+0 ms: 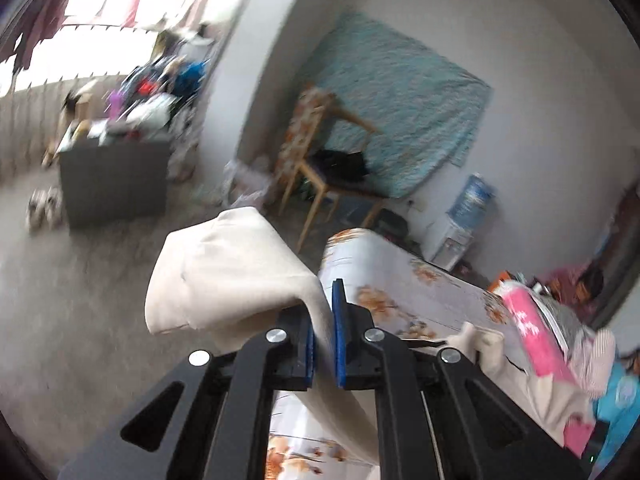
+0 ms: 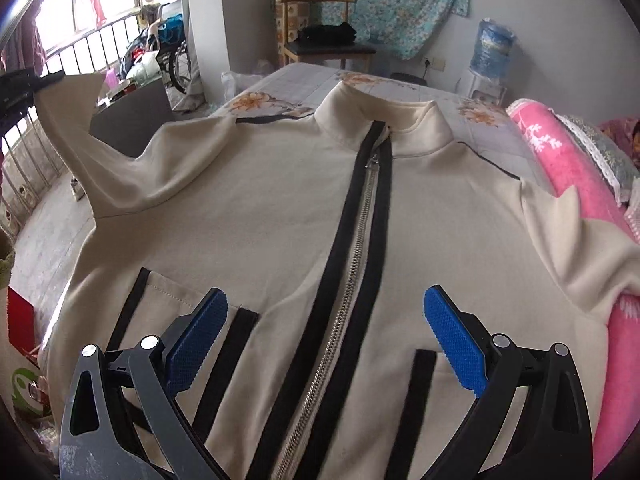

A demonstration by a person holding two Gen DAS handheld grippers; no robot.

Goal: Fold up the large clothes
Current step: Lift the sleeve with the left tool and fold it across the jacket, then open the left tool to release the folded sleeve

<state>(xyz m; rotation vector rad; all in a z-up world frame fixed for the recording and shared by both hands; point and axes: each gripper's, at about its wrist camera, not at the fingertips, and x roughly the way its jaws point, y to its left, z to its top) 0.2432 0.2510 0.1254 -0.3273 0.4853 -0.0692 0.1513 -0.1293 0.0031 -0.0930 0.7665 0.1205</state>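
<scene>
A cream jacket (image 2: 280, 208) with a black-trimmed zipper (image 2: 360, 240) lies face up on the bed, collar away from me. My left gripper (image 1: 323, 320) is shut on the jacket's left sleeve (image 1: 224, 276) and holds the cuff up in the air off the bed's left edge; the raised sleeve also shows in the right wrist view (image 2: 76, 120), with the left gripper (image 2: 24, 88) at its tip. My right gripper (image 2: 324, 332) is open and empty, hovering over the jacket's lower front, one finger on each side of the zipper.
The bed has a floral sheet (image 2: 280, 84). A pink blanket (image 2: 568, 168) lies along its right side. A wooden chair (image 2: 320, 36) with dark clothes stands beyond the bed, a water dispenser (image 2: 490, 60) at right, a grey cabinet (image 1: 116, 176) on the floor at left.
</scene>
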